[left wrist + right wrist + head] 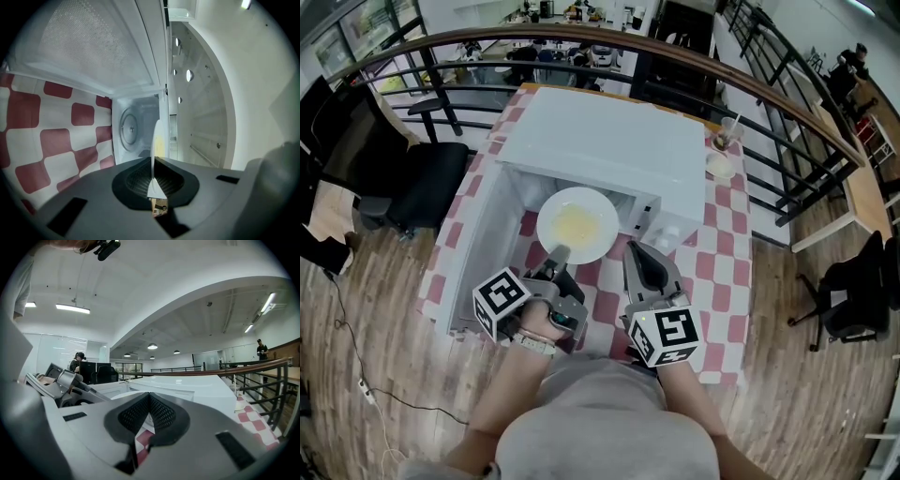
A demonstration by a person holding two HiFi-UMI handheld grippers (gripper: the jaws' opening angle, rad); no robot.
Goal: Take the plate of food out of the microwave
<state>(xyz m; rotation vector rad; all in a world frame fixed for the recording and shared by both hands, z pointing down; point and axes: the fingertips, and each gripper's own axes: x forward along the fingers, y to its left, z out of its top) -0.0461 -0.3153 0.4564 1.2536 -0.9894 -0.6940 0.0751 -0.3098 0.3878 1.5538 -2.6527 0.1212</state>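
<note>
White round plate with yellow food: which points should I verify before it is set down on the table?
1. Left gripper jaws closed on the rim of the white round plate: ok.
2. Yellow food lies in the plate's middle, away from the rim: ok.
3. Door of the white microwave is swung open to the left, off the path: ok.
4. Plate fully clear of the microwave opening: cannot tell.
5. Right gripper free to help, jaws shut on nothing: ok.
6. Bare red-and-white checked tablecloth in front of the microwave: ok.
</note>
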